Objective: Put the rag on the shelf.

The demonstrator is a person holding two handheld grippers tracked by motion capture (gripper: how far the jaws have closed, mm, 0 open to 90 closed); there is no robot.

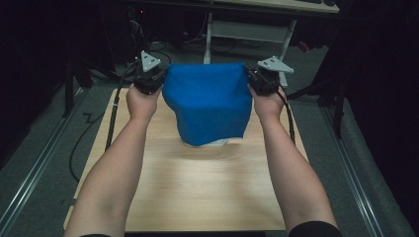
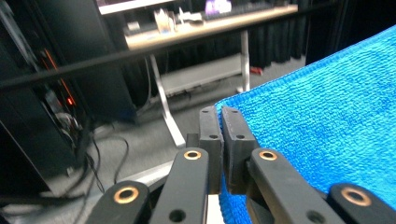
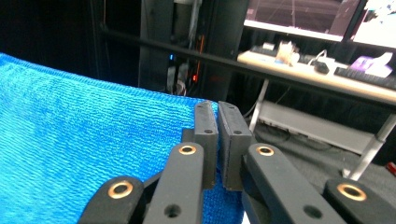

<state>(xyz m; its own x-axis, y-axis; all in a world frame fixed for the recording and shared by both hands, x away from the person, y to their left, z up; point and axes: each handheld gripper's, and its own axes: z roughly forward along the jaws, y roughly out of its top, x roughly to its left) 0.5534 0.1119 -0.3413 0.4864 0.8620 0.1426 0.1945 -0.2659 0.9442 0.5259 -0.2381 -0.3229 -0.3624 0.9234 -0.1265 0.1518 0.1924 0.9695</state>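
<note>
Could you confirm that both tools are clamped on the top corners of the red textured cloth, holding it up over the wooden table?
Not quite: the textured cloth is blue, not red, as the high view shows. Otherwise yes: the left tool and right tool are each clamped on a top corner, holding it over the light wooden table.

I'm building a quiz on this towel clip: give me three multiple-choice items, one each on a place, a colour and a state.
1. Where does the towel hang lowest?
A. On the floor
B. Over the far part of the wooden table
C. Over the desk behind

2. What colour is the towel?
A. Red
B. Green
C. Blue

3. How are the left gripper and right gripper?
A. Each shut on a towel corner
B. Both open
C. One shut, one open

Key: B, its lower edge reaches the tabletop; C, plainly blue; A, both jaws pinch cloth.
</note>
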